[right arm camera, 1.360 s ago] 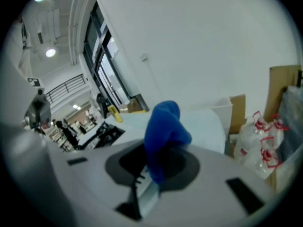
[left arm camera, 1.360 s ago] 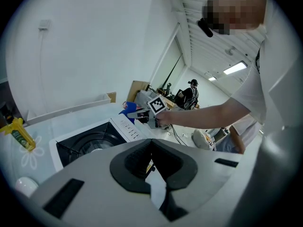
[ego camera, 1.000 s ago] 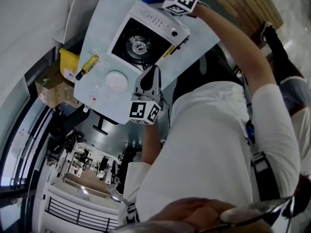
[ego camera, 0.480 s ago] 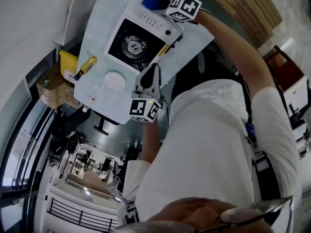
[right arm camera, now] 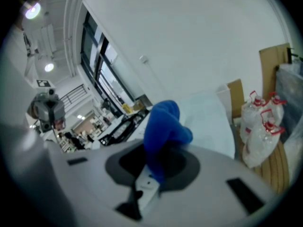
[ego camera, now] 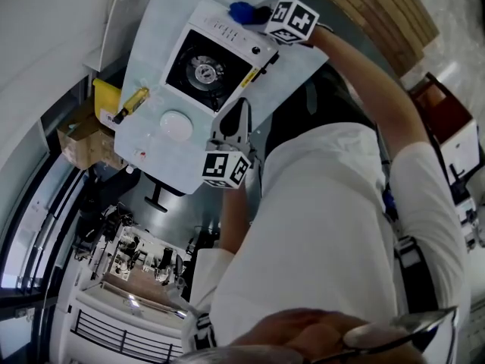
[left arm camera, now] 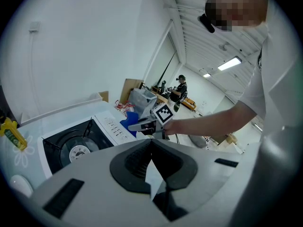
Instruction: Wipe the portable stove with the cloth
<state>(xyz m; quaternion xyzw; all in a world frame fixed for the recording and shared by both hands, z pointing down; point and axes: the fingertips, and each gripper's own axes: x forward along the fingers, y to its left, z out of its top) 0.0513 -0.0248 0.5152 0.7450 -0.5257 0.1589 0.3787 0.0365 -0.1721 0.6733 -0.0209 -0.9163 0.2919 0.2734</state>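
White metal portable stove [ego camera: 204,67] with a black top sits on the pale table [ego camera: 151,44]. My left gripper [ego camera: 239,109] waits just beside its near edge, jaws together and holding nothing, out of the way, I think. My right gripper [ego camera: 263,14] is clamped on the soft blue cloth [ego camera: 242,11], pressing it on the stove's far corner to wipe.

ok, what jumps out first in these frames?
The bright blue cloth, clamped in the right gripper at the far edge of the white portable stove. Next, the stove's black burner well in the middle of the table, with the left gripper shut and empty close to its near side.
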